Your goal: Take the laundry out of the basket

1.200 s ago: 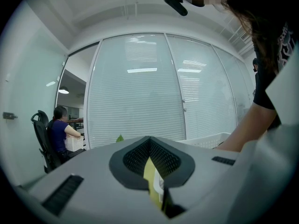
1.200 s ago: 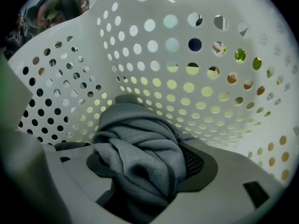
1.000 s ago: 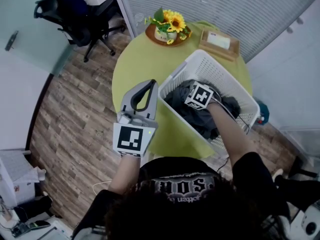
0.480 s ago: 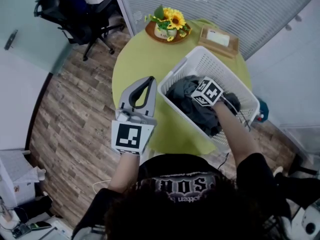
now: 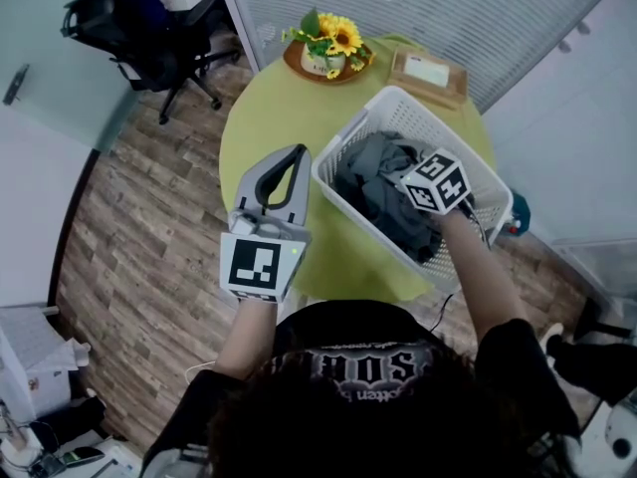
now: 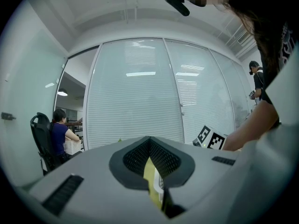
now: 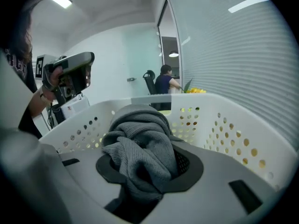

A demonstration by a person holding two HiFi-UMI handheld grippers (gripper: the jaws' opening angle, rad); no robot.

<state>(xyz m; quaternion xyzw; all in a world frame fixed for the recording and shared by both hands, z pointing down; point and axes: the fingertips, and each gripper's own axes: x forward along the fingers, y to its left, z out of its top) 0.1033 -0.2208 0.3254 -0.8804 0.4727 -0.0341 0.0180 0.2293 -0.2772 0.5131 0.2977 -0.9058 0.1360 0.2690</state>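
A white perforated laundry basket (image 5: pixel 340 146) stands on the round yellow-green table (image 5: pixel 267 118), with dark grey laundry (image 5: pixel 378 172) heaped inside. My right gripper (image 5: pixel 420 177) is over the basket's right half, shut on a grey ribbed knit garment (image 7: pixel 140 139) that bulges up between the jaws; the basket wall (image 7: pixel 224 125) curves behind it. My left gripper (image 5: pixel 296 155) hovers left of the basket, over the table's near edge. It is shut and holds nothing, and it also shows in the right gripper view as the raised left gripper (image 7: pixel 70 76).
A pot of sunflowers (image 5: pixel 328 43) and a flat wooden box (image 5: pixel 428 73) sit at the table's far side. A person sits in a black office chair (image 5: pixel 129 38) at the far left. Wood floor surrounds the table; blinds cover the glass wall behind.
My right gripper has risen and drawn back toward me and to the right, pulling the grey garment up out of the heap. The left gripper has hardly moved.
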